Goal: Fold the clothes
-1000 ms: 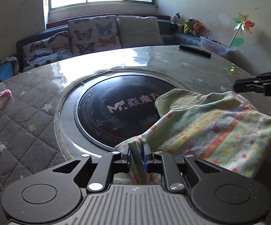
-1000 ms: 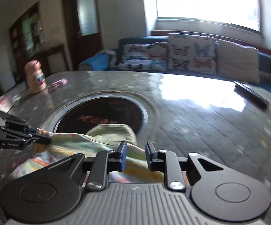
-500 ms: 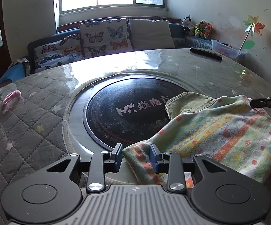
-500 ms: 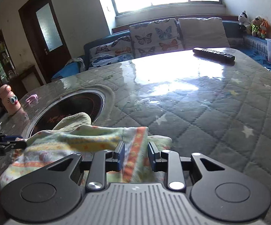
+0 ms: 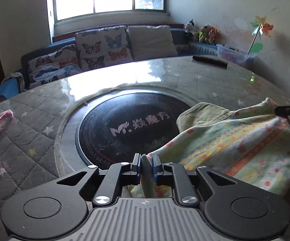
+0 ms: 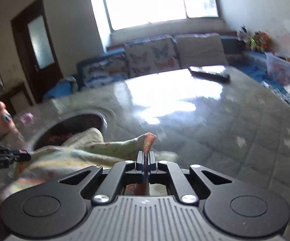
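The patterned cloth (image 5: 235, 144), a small soft terry piece with stripes and dots, lies draped over the counter (image 5: 185, 80) just to the right of the round black hotplate (image 5: 125, 128), its green-edged corner lapping over the hotplate's rim. It looks light and limp: it sags between the two holds, will crease wherever it is let down, and is best taken by hems and corners, where a doubled edge gives the jaws something to bite. The left gripper (image 5: 146, 165) has its jaws closed narrow on a bunched edge at the near side of the hotplate; the right gripper (image 6: 145, 159) has its jaws pressed tight on an orange-bordered corner, which stands up above them, on the side away from the hotplate. Half a second ago both pairs of jaws stood apart, straddling the cloth's edge without pinching it; now both have shut on it. The right wrist view has also swung and blurred, and the remote control (image 6: 209, 73) on the far counter beyond the hotplate sits more central there. Judging by the sag, the cloth seems held at two ends, ready to be lifted or carried over.
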`<state>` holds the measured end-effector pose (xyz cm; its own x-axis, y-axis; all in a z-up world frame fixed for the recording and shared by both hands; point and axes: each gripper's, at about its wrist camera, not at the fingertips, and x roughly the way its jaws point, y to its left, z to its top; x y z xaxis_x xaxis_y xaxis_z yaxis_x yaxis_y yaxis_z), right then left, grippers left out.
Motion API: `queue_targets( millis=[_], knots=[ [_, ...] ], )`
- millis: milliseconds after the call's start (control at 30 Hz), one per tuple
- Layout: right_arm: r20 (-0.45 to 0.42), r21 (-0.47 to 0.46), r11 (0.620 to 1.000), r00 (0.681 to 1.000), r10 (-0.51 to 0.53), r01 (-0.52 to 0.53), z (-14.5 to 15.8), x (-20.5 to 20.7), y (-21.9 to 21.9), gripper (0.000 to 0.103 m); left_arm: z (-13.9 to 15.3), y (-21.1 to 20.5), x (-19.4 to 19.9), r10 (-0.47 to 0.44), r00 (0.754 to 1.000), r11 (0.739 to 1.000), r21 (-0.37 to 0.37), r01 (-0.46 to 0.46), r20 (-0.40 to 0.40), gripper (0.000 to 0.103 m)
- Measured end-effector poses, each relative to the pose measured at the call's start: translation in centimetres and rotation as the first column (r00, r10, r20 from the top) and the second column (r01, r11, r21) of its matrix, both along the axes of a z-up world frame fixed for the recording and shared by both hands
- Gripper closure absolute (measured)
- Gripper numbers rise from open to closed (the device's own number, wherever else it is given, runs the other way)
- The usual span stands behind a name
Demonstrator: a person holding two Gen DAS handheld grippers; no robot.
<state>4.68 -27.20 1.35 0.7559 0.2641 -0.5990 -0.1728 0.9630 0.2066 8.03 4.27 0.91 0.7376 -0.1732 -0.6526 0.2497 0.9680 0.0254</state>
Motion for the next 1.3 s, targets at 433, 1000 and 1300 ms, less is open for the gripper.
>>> queue_targets(
  millis=[433,1000,1300],
  knots=[
    [0.019,0.016,0.987,0.987,0.161,-0.161,1.1,2.5,3.0,0.094,2.5,-2.0,0.2,-0.039,0.997,0.999,-0.012,0.040,0.062,0.075],
    [-0.058,-0.046,0.932,0.932,0.358,-0.360,0.3,4.6,7.6,0.087,1.0,-8.7,3.7,-0.228,0.973,0.972,-0.063,0.225,-0.040,0.076],
    [-0.120,-0.157,0.885,0.898,0.422,-0.437,0.5,0.0,7.3,0.087,0.3,-9.8,3.1,-0.232,0.972,0.972,-0.032,0.231,-0.037,0.077]
  ],
)
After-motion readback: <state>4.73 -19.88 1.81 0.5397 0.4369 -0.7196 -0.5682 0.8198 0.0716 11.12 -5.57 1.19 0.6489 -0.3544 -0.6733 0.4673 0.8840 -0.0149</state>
